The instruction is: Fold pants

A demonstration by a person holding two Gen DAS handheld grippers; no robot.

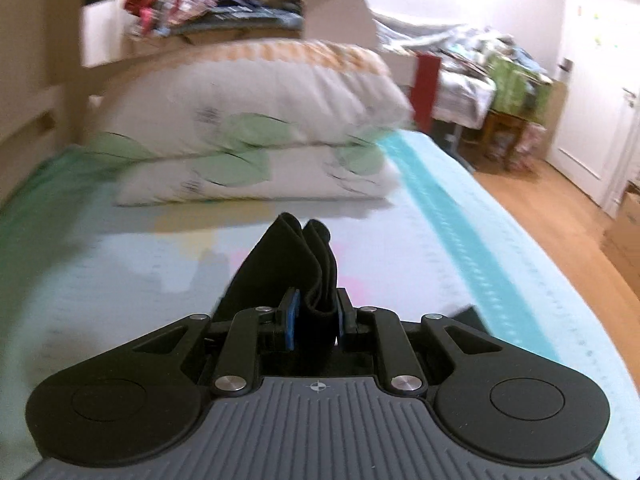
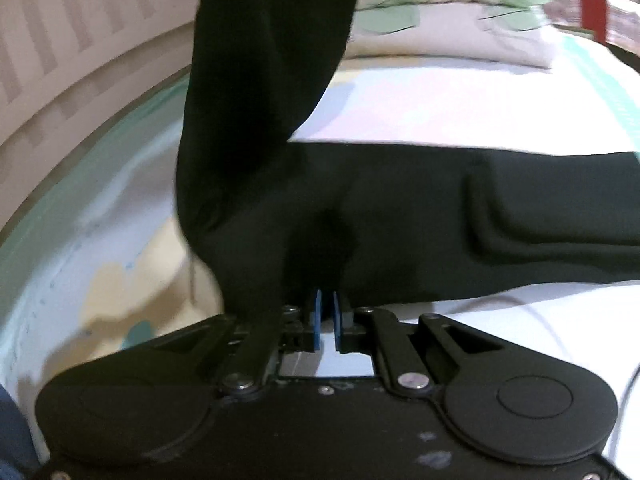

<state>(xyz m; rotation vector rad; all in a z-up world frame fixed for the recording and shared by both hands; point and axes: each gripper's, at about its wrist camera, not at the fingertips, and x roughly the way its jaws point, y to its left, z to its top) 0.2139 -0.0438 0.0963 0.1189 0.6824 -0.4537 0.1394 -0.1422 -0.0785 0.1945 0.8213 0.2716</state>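
The black pants (image 2: 420,220) lie across the pale bed sheet (image 2: 400,112) in the right wrist view, running off to the right. One part of them (image 2: 264,60) rises steeply out of the top of the frame. My right gripper (image 2: 328,300) is at the near edge of the pants, its blue pads almost together with dark fabric at their tips. In the left wrist view my left gripper (image 1: 316,300) is shut on a bunched fold of the black pants (image 1: 280,264), held above the sheet (image 1: 120,280). The picture is blurred.
Two leaf-print pillows (image 1: 248,120) are stacked at the head of the bed. The bed's right edge has a turquoise band (image 1: 460,232), with wooden floor (image 1: 560,208) beyond it. A red object (image 1: 426,88) and a cluttered table (image 1: 500,76) stand farther back. A pale slatted rail (image 2: 80,40) borders the bed's left side.
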